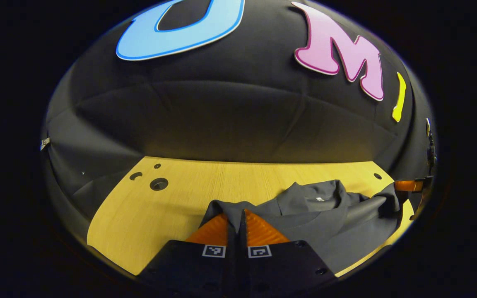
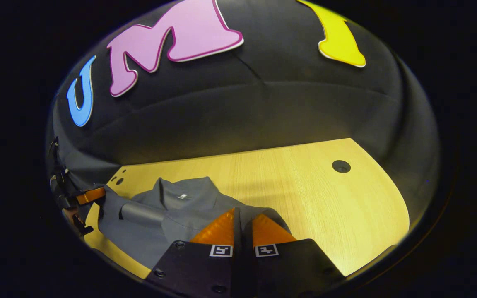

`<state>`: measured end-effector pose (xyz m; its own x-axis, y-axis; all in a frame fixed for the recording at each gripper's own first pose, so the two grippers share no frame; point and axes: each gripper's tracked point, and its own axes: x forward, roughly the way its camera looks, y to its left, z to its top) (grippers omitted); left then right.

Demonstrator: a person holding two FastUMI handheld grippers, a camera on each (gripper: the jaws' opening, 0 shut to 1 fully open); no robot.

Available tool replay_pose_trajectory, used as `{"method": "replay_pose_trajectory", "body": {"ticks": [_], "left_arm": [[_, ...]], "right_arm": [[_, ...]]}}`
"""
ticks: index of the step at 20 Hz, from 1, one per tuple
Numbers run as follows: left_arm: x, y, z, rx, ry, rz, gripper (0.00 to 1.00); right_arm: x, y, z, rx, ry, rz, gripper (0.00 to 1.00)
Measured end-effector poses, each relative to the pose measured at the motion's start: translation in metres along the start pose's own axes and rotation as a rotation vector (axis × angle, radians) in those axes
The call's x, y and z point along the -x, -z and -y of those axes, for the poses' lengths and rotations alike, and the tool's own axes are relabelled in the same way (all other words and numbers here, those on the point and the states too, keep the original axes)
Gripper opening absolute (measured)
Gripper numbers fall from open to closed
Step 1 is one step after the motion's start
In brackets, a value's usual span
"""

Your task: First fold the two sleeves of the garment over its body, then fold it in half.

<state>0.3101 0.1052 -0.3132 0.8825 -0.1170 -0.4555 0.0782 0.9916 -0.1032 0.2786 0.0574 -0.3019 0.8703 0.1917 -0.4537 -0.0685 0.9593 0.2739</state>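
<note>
While the grey garment (image 1: pixel 317 219) lies on the yellow bench (image 1: pixel 147 215) | my left hand-held gripper (image 1: pixel 235 225) pinches its cloth edge | my right hand-held gripper (image 2: pixel 242 227) pinches the other side | I should lift both evenly, slowly, keeping the fold flat.

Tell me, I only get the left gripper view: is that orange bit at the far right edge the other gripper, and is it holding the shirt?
Observer: Yes. In the right gripper view, the right gripper has its two orange fingers closed together on a fold of the grey garment.
Operator: What lies beyond it?
Observer: A wide stretch of bare wooden table, with one round hole in it.
Operator: Can that camera see my gripper?
Observer: Yes, the left gripper sits at the garment's opposite edge, with one orange finger showing.
</note>
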Motion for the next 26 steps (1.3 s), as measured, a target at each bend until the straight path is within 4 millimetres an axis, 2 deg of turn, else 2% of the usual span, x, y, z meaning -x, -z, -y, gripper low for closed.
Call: {"method": "replay_pose_trajectory", "body": {"ticks": [5,8,11,12,17,18,20,22,23,24,25,26], "left_arm": [[-0.03,0.035,-0.009,0.004,-0.025,-0.065,0.05],[-0.041,0.045,-0.011,0.003,-0.031,-0.075,0.05],[-0.051,0.061,-0.011,0.0,-0.029,-0.111,0.05],[-0.053,0.065,-0.011,-0.002,-0.026,-0.123,0.02],[-0.053,0.065,-0.008,-0.045,-0.04,-0.122,0.1],[-0.051,0.063,-0.007,-0.053,-0.04,-0.117,0.13],[-0.046,0.061,-0.007,-0.054,-0.048,-0.107,0.2],[-0.038,0.061,-0.007,-0.046,-0.051,-0.108,0.34],[-0.032,0.061,-0.006,-0.038,-0.05,-0.107,0.49],[-0.028,0.061,-0.004,-0.028,-0.046,-0.106,0.54],[-0.024,0.062,-0.001,-0.018,-0.036,-0.108,0.75],[-0.018,0.062,0.001,-0.01,-0.031,-0.113,0.73]], "right_arm": [[-0.035,0.028,0.006,0.028,0.016,-0.045,0.05],[-0.049,0.04,0.009,0.035,0.022,-0.069,0.05],[-0.056,0.055,0.012,0.042,0.027,-0.103,0.05],[-0.057,0.057,0.011,0.048,0.031,-0.106,0.05],[-0.053,0.06,0.014,0.065,0.064,-0.122,0.1],[-0.054,0.061,0.014,0.06,0.063,-0.124,0.32],[-0.047,0.058,0.012,0.053,0.058,-0.127,0.36],[-0.038,0.052,0.013,0.069,0.063,-0.117,0.56],[-0.034,0.051,0.014,0.082,0.069,-0.113,0.66],[-0.028,0.047,0.014,0.088,0.069,-0.106,0.82],[-0.022,0.045,0.013,0.088,0.067,-0.099,0.98],[-0.015,0.041,0.013,0.087,0.066,-0.09,0.98]]}}
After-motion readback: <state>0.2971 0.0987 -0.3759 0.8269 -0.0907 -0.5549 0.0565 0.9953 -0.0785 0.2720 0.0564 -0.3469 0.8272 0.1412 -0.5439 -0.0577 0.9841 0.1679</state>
